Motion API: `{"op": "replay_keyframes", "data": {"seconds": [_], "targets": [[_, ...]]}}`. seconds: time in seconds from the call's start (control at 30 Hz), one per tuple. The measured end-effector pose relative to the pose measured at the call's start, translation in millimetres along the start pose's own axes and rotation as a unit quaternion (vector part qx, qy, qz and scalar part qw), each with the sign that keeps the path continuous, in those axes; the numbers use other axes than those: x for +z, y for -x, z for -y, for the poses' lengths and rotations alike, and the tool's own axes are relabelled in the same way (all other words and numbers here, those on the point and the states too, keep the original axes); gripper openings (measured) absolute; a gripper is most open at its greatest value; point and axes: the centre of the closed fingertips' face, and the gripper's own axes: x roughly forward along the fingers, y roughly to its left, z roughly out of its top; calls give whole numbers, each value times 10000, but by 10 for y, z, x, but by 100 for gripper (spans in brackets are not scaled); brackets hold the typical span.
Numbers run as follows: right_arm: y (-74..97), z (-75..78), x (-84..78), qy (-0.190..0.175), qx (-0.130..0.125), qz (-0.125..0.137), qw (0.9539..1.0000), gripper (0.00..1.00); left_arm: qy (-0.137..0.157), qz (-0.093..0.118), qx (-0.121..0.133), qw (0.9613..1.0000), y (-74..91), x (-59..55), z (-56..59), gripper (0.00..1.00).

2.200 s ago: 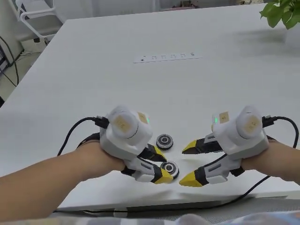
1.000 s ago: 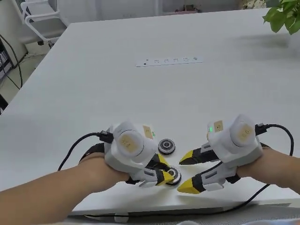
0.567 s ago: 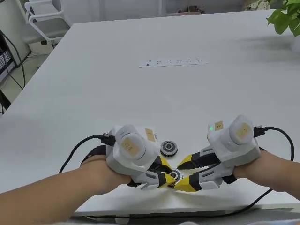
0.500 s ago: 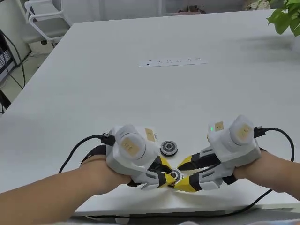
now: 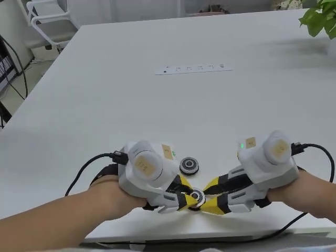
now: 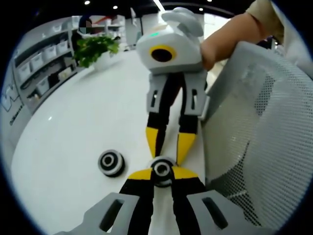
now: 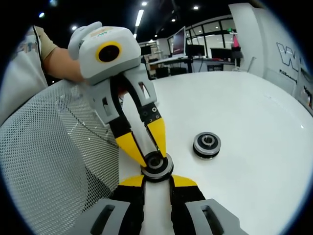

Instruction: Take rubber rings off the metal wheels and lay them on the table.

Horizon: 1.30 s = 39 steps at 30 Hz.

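A small metal wheel with a black rubber ring is held just above the white table's near edge. My left gripper is shut on it from the left. My right gripper grips the same wheel from the right. The wheel sits between the left gripper's yellow tips, with the right gripper meeting it from above. The right gripper view shows that wheel between the right gripper's tips. A second wheel lies flat on the table just behind.
A flush socket strip sits mid-table. A green plant is at the far right corner and a white chair stands off the far left. A mesh chair back is close behind the near edge. Cables trail from both grippers.
My right gripper moved left to the wheel held by the left gripper, and its jaws closed on it. The left gripper and the second wheel stayed put.
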Motion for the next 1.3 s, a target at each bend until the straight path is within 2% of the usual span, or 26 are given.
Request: {"op": "replay_keyframes", "data": {"seconds": [0.13,0.53,0.77,0.87,0.97,1.13,1.23,1.27,1.3], "targets": [[16,9,-28,-19,-42,-19,10000,7,0,5,1,10000,1,1,1,13],[24,25,-34,-376,-40,39,9993,0,-6,-7,30,10000,3,0,1,13],[59,41,-26,-901,-32,164,9958,0,11,-32,47,10000,1,-4,0,13],[80,48,-12,-1127,-31,249,9933,0,14,-37,53,10000,0,-4,0,13],[112,66,9,-1500,-10,441,9877,0,21,-51,68,10000,0,-5,-3,13],[116,69,17,-1657,3,520,9848,0,13,-64,78,9999,-1,-6,-3,12],[124,70,47,-1796,-2,613,9818,0,15,-71,93,9999,-3,-4,-4,12],[127,76,68,-1910,5,679,9792,0,18,-73,100,9999,-3,-3,-6,12],[128,85,68,-1907,3,684,9793,0,21,-76,107,9999,-4,-2,-7,12]]}}
